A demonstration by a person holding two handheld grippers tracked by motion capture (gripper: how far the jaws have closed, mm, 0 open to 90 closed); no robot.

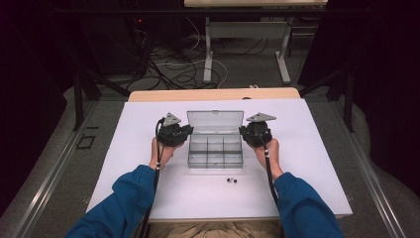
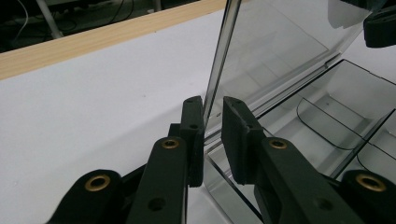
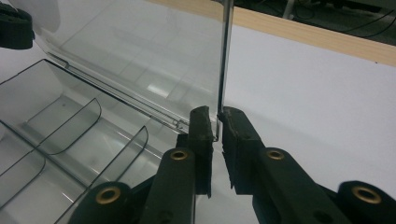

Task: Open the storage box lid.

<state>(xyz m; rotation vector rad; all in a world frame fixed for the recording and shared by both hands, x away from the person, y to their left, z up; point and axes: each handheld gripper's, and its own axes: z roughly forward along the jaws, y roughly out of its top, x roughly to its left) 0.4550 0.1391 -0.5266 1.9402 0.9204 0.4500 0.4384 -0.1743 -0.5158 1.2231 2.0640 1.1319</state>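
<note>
Standing upright between both hands, the lid (image 1: 215, 121) has its left edge pinched by the left fingers (image 2: 194, 140) and its right edge by the right fingers (image 3: 233, 140).

Blue sleeves (image 1: 130, 191); black jaws with brass-ringed screw holes, grey three-cornered top plates.

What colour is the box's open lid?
Clear, colourless plastic lid, best seen in the left gripper view.
</note>
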